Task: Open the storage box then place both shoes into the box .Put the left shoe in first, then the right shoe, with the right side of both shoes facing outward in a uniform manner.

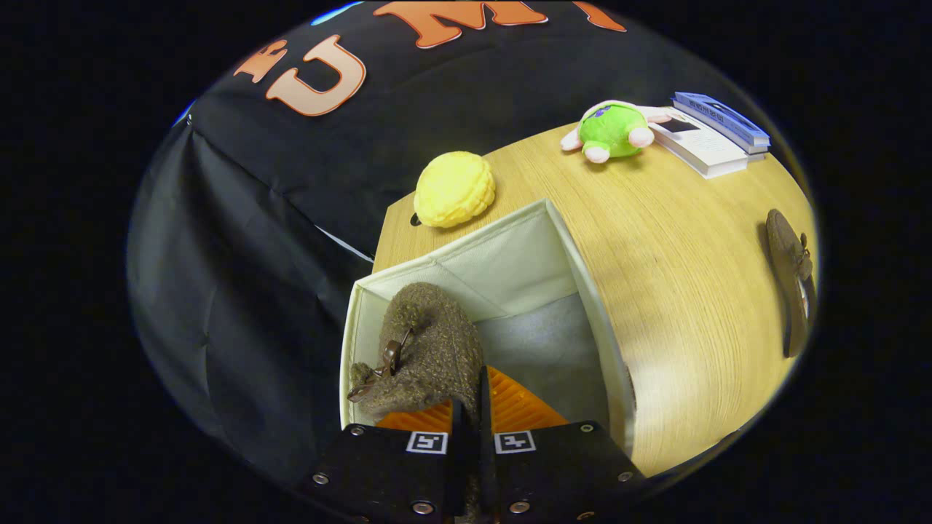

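- Wooden table (677, 276) fills the ground under everything, backed by the booth's black cloth wall.
- At the near end, the gripper (477, 407) has its fingers drawn close together, pinching the edge of a brown woolly shoe (426, 349); both fingers press on it.
- That shoe hangs inside the open storage box (590, 291), against the box's left wall, its long axis running away from the fingers and its rounded end pointing towards the far wall of the box. A small buckle strap shows on its left side.
- The box's grey floor lies bare to the right of the shoe.
- Well apart, on the table's right edge, the second brown shoe (790, 284) lies on the wood, its long axis running near to far.
- Just beyond the box's far corner sits a yellow plush toy (453, 189).
- Farther off, a green plush toy (611, 131) lies beside a stack of books (710, 135).
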{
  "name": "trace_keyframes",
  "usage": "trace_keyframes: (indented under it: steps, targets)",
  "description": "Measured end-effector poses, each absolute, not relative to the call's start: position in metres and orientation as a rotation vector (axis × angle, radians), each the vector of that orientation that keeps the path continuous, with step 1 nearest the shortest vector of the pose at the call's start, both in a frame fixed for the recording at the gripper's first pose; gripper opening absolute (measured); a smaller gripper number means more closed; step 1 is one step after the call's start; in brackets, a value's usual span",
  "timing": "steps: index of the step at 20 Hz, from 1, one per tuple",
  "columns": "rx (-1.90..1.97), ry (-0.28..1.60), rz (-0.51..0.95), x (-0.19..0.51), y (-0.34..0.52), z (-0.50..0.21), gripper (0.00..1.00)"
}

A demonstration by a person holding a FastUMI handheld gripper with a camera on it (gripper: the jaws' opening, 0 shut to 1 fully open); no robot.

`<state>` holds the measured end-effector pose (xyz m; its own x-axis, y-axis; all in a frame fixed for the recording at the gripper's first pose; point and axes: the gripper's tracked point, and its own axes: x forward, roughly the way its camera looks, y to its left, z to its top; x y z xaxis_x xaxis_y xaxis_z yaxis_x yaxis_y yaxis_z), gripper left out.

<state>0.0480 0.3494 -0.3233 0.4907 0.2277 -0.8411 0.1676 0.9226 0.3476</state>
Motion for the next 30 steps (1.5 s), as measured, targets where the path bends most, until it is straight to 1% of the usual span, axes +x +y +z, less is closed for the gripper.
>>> trace_keyframes:
  steps: [3, 5, 6, 7, 8, 9, 10, 11, 12, 14, 19, 20, 21, 22, 26, 30]
  targets:
    - [0.436, 1.107, 0.044, 0.042, 0.359, -0.335, 0.13]
    - [0.463, 1.144, 0.047, 0.036, 0.364, -0.340, 0.19]
    - [0.479, 1.169, 0.055, 0.032, 0.369, -0.343, 0.26]
    - [0.490, 1.191, 0.077, 0.030, 0.374, -0.343, 0.30]
    - [0.501, 1.193, 0.103, 0.029, 0.379, -0.340, 0.38]
    - [0.519, 1.185, 0.133, 0.030, 0.385, -0.335, 0.43]
    - [0.531, 1.185, 0.167, 0.029, 0.389, -0.330, 0.54]
    - [0.540, 1.176, 0.197, 0.027, 0.393, -0.322, 0.58]
    - [0.532, 1.164, 0.219, 0.026, 0.392, -0.316, 0.64]
    - [0.512, 1.125, 0.252, 0.025, 0.385, -0.304, 0.71]
    - [0.460, 0.993, 0.336, 0.016, 0.347, -0.249, 0.79]
    - [0.431, 0.962, 0.335, 0.016, 0.334, -0.242, 0.86]
    - [0.399, 0.926, 0.326, 0.014, 0.319, -0.235, 0.90]
    - [0.379, 0.897, 0.316, 0.014, 0.303, -0.228, 0.97]
    - [0.324, 0.805, 0.295, 0.003, 0.249, -0.213, 0.98]
    - [0.247, 0.776, 0.233, -0.007, 0.178, -0.226, 0.98]
